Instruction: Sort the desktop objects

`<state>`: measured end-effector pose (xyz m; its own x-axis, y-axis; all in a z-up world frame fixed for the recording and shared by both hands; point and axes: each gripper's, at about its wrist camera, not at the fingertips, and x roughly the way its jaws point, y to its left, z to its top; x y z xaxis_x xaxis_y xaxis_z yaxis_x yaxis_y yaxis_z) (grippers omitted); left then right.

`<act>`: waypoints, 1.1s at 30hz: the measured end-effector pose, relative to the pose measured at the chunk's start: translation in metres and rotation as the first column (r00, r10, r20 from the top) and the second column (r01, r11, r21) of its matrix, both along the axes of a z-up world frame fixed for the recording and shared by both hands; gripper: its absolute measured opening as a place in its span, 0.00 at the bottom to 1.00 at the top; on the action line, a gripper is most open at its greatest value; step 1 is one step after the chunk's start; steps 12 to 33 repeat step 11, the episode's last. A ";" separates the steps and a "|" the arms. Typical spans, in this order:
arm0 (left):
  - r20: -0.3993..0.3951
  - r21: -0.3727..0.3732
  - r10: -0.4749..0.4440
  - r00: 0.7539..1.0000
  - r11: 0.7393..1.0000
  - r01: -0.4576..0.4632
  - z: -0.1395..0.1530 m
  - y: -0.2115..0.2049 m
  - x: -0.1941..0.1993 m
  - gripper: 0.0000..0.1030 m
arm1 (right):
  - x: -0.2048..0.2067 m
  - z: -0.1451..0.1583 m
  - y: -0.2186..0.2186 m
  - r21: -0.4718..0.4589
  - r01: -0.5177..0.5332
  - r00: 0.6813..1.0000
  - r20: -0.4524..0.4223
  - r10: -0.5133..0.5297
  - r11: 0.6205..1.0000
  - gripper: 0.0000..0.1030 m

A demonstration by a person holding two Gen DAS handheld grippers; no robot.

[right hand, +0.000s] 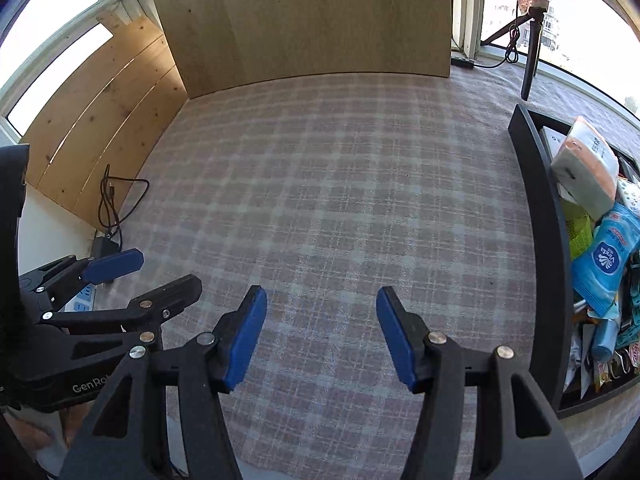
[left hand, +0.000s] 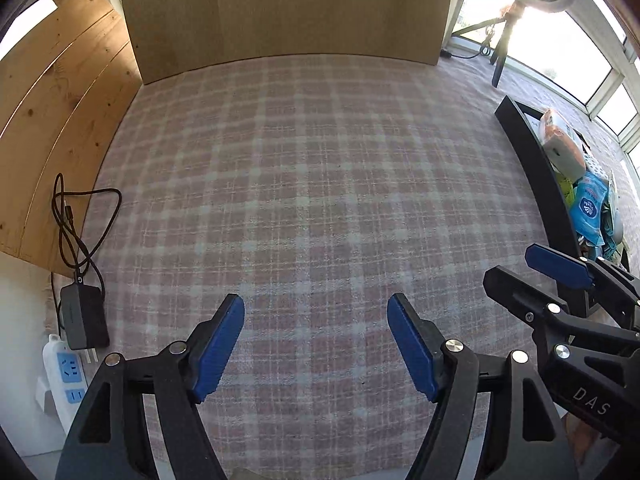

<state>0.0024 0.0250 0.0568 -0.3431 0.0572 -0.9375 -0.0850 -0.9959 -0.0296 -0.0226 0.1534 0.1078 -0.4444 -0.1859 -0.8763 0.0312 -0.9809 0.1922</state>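
A black bin (right hand: 540, 240) at the right holds several packets, among them a blue wipes pack (right hand: 604, 260) and an orange-white tissue pack (right hand: 588, 164). The bin also shows in the left wrist view (left hand: 536, 184). My left gripper (left hand: 316, 320) is open and empty above the plaid cloth (left hand: 312, 184). My right gripper (right hand: 320, 312) is open and empty above the same cloth, left of the bin. Each gripper shows in the other's view: the right one (left hand: 540, 268) near the bin and the left one (right hand: 160, 270) at the left.
Wooden boards (left hand: 280, 12) stand at the back and left. A black power adapter (left hand: 82, 316) with a looped cable (left hand: 76, 216) and a white power strip (left hand: 66, 376) lie at the left edge. A ring light on a tripod (right hand: 532, 24) stands at the back right.
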 end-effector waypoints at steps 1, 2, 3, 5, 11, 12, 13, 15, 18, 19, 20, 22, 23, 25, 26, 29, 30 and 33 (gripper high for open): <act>0.006 0.000 0.005 1.000 1.000 -0.005 -0.003 -0.004 0.000 0.70 | -0.001 -0.002 -0.002 0.003 0.005 1.000 0.002 -0.005 1.000 0.55; 0.012 0.001 0.012 1.000 1.000 -0.012 -0.006 -0.008 -0.001 0.70 | -0.001 -0.004 -0.004 0.006 0.009 1.000 0.005 -0.009 1.000 0.55; 0.016 0.005 0.017 1.000 1.000 -0.017 -0.009 -0.011 -0.002 0.70 | -0.002 -0.006 -0.006 0.011 0.012 1.000 0.008 -0.012 1.000 0.55; 0.023 0.015 0.023 0.999 1.000 -0.023 -0.013 -0.017 -0.003 0.71 | -0.004 -0.009 -0.009 0.020 0.018 1.000 0.010 -0.018 1.000 0.55; 0.030 0.023 0.025 0.999 0.999 -0.026 -0.021 -0.036 -0.001 0.71 | -0.009 -0.016 -0.018 0.059 0.022 1.000 0.012 -0.023 0.998 0.55; 0.030 0.023 0.025 0.999 0.999 -0.026 -0.021 -0.036 -0.001 0.71 | -0.009 -0.016 -0.018 0.059 0.022 1.000 0.012 -0.023 0.998 0.55; 0.030 0.023 0.025 0.999 0.999 -0.026 -0.021 -0.036 -0.001 0.71 | -0.009 -0.016 -0.018 0.059 0.022 1.000 0.012 -0.023 0.998 0.55; 0.030 0.023 0.025 0.999 0.999 -0.026 -0.021 -0.036 -0.001 0.71 | -0.009 -0.016 -0.018 0.059 0.022 1.000 0.012 -0.023 0.998 0.55; 0.030 0.023 0.025 0.999 0.999 -0.026 -0.021 -0.036 -0.001 0.71 | -0.009 -0.016 -0.018 0.059 0.022 1.000 0.012 -0.023 0.998 0.55; 0.030 0.023 0.025 0.999 0.999 -0.026 -0.021 -0.036 -0.001 0.71 | -0.009 -0.016 -0.018 0.059 0.022 1.000 0.012 -0.023 0.998 0.55; 0.030 0.023 0.025 0.999 0.999 -0.026 -0.021 -0.036 -0.001 0.71 | -0.009 -0.016 -0.018 0.059 0.022 1.000 0.012 -0.023 0.998 0.55; 0.030 0.023 0.025 0.999 0.999 -0.026 -0.021 -0.036 -0.001 0.71 | -0.009 -0.016 -0.018 0.059 0.022 1.000 0.012 -0.023 0.998 0.55; 0.030 0.023 0.025 0.999 0.999 -0.026 -0.021 -0.036 -0.001 0.71 | -0.009 -0.016 -0.018 0.059 0.022 1.000 0.012 -0.023 0.998 0.55; 0.030 0.023 0.025 0.999 0.999 -0.026 -0.021 -0.036 -0.001 0.71 | -0.009 -0.016 -0.018 0.059 0.022 1.000 0.012 -0.023 0.998 0.55; 0.030 0.023 0.025 0.999 0.999 -0.026 -0.021 -0.036 -0.001 0.71 | -0.009 -0.016 -0.018 0.059 0.022 1.000 0.012 -0.023 0.998 0.55; 0.030 0.023 0.025 0.999 0.999 -0.026 -0.021 -0.036 -0.001 0.71 | -0.009 -0.016 -0.018 0.059 0.022 1.000 0.012 -0.023 0.998 0.55; 0.030 0.023 0.025 0.999 0.999 -0.026 -0.021 -0.036 -0.001 0.71 | -0.009 -0.016 -0.018 0.059 0.022 1.000 0.012 -0.023 0.998 0.55; 0.030 0.023 0.025 0.999 0.999 -0.026 -0.021 -0.036 -0.001 0.71 | -0.009 -0.016 -0.018 0.059 0.022 1.000 0.012 -0.023 0.998 0.55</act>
